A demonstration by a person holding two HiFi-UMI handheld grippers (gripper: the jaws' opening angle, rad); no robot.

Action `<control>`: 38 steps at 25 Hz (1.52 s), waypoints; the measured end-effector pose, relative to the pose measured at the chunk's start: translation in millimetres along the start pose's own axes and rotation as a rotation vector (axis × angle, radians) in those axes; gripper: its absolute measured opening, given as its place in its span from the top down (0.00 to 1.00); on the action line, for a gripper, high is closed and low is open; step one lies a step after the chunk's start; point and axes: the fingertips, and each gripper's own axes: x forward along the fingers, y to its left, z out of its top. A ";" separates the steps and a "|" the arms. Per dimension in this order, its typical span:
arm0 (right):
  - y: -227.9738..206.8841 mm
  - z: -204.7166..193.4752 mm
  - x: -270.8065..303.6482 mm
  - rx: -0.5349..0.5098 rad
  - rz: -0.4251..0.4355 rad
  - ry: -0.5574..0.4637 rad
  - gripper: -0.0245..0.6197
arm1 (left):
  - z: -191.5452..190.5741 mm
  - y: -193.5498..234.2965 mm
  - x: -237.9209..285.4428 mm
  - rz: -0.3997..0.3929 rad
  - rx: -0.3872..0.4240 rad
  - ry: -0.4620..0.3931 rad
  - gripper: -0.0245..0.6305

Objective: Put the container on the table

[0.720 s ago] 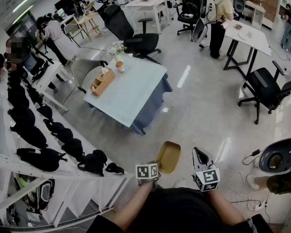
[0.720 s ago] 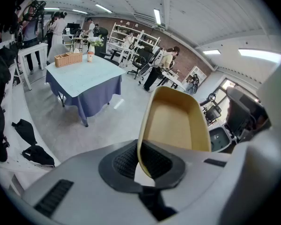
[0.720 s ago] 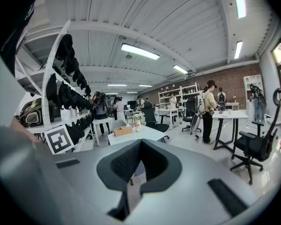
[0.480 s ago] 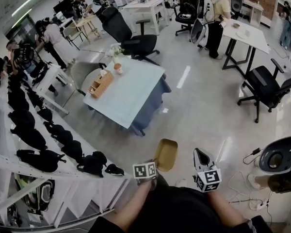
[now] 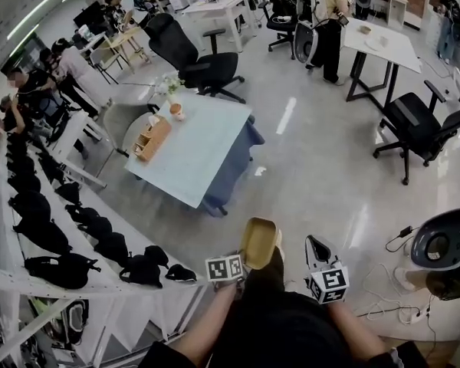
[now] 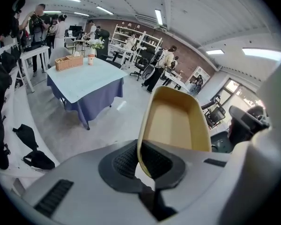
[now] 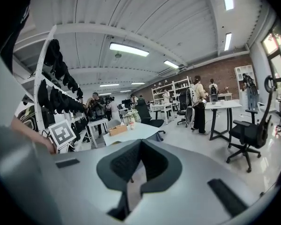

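A shallow yellow container [image 5: 259, 244] stands tilted on edge in front of me, low in the head view. My left gripper [image 5: 244, 261] is shut on its near rim. In the left gripper view the container [image 6: 178, 121] rises from between the dark pads [image 6: 124, 161], its hollow side facing the camera. My right gripper [image 5: 317, 246] hangs beside it to the right, shut and holding nothing; its jaws [image 7: 140, 144] meet at the tips. The table [image 5: 192, 152], under a pale blue cloth, stands some way ahead across the floor, also in the left gripper view [image 6: 82, 81].
A wooden box [image 5: 152, 137] and a cup [image 5: 176, 110] sit at the table's far left end. A white rack with black bags [image 5: 61, 228] runs along the left. Office chairs [image 5: 207, 64] [image 5: 414, 125], a white desk [image 5: 379, 41] and several people stand around the room.
The whole head view has slid a little, with the table drifting left. The container stays in the left gripper and sits slightly higher in the frame. The right gripper has barely moved.
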 end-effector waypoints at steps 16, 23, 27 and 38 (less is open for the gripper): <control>-85.5 38.2 116.1 0.060 -0.048 0.078 0.96 | 123.7 16.8 100.7 -0.039 -0.062 0.026 0.94; -110.9 94.6 208.3 -0.031 -0.032 0.113 0.96 | 215.7 50.4 133.8 -0.028 -0.092 0.012 0.94; -119.7 113.9 259.0 -0.055 -0.022 0.125 0.96 | 261.7 75.2 151.6 -0.018 -0.110 -0.003 0.94; -114.3 142.5 360.9 -0.094 0.019 0.168 0.96 | 347.8 137.5 178.7 0.004 -0.163 -0.051 0.94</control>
